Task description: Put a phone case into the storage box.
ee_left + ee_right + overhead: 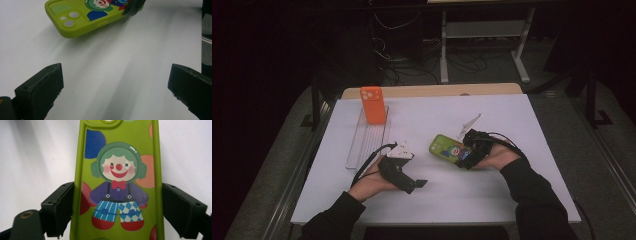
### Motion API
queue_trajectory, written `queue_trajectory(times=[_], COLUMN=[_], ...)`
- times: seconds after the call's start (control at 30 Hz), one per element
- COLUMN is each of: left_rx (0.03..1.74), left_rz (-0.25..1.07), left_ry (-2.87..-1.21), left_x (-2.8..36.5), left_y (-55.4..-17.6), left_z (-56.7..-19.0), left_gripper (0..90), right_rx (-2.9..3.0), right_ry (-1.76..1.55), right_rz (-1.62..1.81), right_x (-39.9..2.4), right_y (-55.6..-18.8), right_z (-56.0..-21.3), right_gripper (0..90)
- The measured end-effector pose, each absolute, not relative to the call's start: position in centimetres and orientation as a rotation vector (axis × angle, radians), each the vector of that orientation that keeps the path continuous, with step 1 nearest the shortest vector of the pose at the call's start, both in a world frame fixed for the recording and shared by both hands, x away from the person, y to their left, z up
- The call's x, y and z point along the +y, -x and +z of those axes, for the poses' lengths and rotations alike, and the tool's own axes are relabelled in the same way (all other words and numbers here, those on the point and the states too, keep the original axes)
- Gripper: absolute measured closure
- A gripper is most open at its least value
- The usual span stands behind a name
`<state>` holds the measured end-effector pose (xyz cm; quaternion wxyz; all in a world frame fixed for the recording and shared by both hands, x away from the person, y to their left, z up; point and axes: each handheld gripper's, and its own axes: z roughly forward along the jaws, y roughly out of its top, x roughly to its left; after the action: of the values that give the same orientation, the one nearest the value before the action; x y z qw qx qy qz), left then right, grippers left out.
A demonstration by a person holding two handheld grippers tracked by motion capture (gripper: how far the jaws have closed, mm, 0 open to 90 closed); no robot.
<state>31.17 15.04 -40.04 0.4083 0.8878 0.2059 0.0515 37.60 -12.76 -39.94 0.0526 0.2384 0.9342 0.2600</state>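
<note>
So the green phone case (448, 148), the one with the clown printed on its back, is clamped across its width by the right gripper (467, 150). In the right gripper view the case (117, 182) is seen running straight up between the two black jaws, with both pads pressed against its long edges. From the left gripper view the case (87, 17) is shown lifted a bit off the white table (125, 62), camera end lowest, with a shadow cast underneath.

The left gripper (419, 184) is held low near the front of the table (512, 190), just to the left of the case, and its jaws are spread wide apart with nothing between them.

Farther back on the left, an orange phone case (373, 105) is stood upright at the far end of a clear tray (362, 145).
</note>
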Motion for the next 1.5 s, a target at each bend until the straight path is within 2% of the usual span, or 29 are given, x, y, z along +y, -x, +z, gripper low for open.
queue_trajectory(times=[0.37,0.67,1.23,1.4,1.5], left_rx=[0.408,0.259,0.067,0.034,0.083], left_rz=[0.129,0.127,0.052,0.058,0.023], left_ry=[-2.269,-2.29,-2.392,-2.444,-2.436], left_x=[14.3,13.7,12.4,11.7,11.6], left_y=[-32.8,-34.1,-33.1,-32.8,-32.6], left_z=[-37.6,-36.3,-37.8,-38.4,-38.8], left_gripper=[0.0,0.0,0.0,0.0,0.0], right_rx=[2.904,2.985,3.057,3.055,3.05], right_ry=[-0.56,-0.353,-0.129,-0.078,-0.06], right_rz=[0.822,0.842,0.82,0.831,0.834], right_x=[-14.2,-13.2,-9.1,-8.4,-8.1], right_y=[-37.7,-37.0,-34.5,-34.0,-33.8], right_z=[-38.2,-37.9,-37.9,-37.5,-37.3], right_gripper=[15.0,15.0,15.0,14.9,14.9])
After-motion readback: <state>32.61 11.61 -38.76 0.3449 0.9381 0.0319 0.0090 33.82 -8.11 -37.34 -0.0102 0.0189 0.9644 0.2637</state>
